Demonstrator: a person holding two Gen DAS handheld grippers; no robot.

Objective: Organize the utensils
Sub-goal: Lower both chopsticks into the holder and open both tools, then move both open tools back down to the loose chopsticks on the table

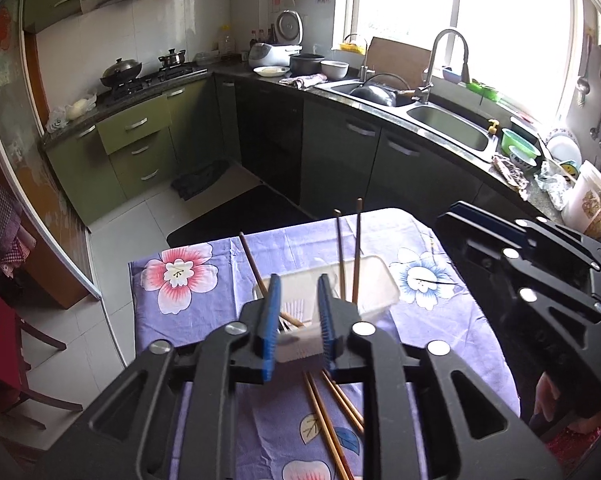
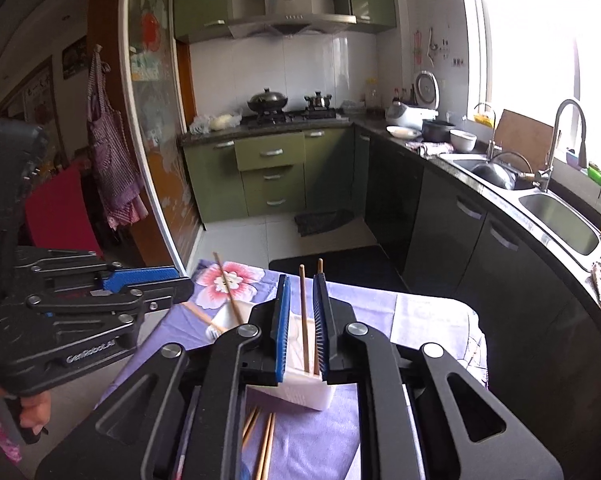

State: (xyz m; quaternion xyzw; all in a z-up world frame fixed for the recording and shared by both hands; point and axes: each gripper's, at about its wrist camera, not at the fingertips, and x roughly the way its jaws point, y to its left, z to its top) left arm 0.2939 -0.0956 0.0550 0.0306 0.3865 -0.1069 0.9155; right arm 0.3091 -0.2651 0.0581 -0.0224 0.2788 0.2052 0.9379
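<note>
A translucent white plastic basket point(image 1: 374, 280) sits on the flowered tabletop point(image 1: 188, 308) and serves as the landmark here. Two chopsticks point(image 2: 303, 312) stand nearly upright in the basket's right end, another chopstick point(image 1: 251, 260) leans out over its left rim, and several loose chopsticks point(image 1: 328, 420) lie flat on the cloth just in front of the basket, on the near side. The left claw point(image 1: 298, 316) hovers over the basket's left end with its jaws slightly apart and nothing pinched between its blue pads. The right claw point(image 2: 302, 328) is over the right end, jaws narrowly parted, the two upright sticks standing in the gap; the pads do not appear to press them, so I judge them released. These sticks look light, stiff and smooth, likely to roll or slip sideways if caught off-centre. The loose ones in front of the basket would best be taken around mid-length, pads squarely across the shaft, so they neither pivot nor scissor. The thin-walled basket is probably light enough to slide if nudged.
</note>
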